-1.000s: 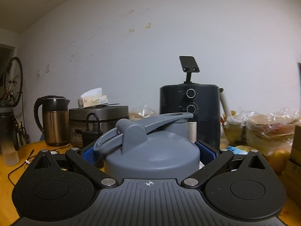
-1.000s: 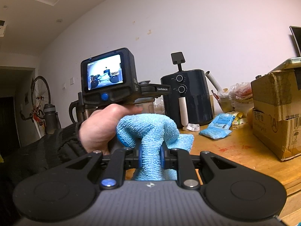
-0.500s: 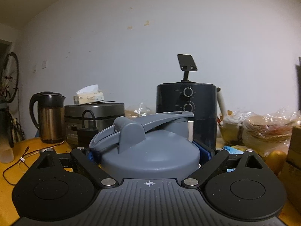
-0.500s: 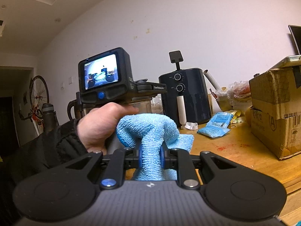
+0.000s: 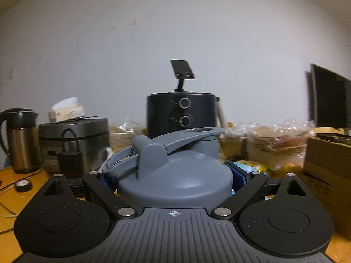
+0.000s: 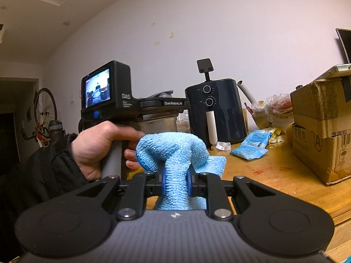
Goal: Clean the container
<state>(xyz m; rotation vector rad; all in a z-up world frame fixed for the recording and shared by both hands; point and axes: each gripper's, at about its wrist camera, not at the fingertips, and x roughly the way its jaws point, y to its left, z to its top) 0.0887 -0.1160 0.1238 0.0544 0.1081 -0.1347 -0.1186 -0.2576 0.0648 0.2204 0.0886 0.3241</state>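
Observation:
A grey container lid (image 5: 179, 184) with a long flip handle fills the middle of the left wrist view. My left gripper (image 5: 173, 173) is shut on it, a blue pad pressing each side. In the right wrist view a hand (image 6: 98, 144) holds that left gripper (image 6: 175, 104) level over the wooden table, and the container's translucent body (image 6: 160, 123) shows below it. My right gripper (image 6: 176, 183) is shut on a light blue cloth (image 6: 173, 149), which bunches up above the pads just right of the hand.
A black air fryer (image 5: 182, 114) stands at the wall behind the container. Kettle (image 5: 19, 140) and rice cooker (image 5: 74, 140) sit left, food bags (image 5: 274, 140) and a monitor (image 5: 331, 100) right. Cardboard boxes (image 6: 322, 127) and a blue packet (image 6: 252, 146) lie on the table's right.
My left gripper has swung to the right with the container: kettle and rice cooker slid left and a monitor came into view at the right. The right gripper and cloth stayed still.

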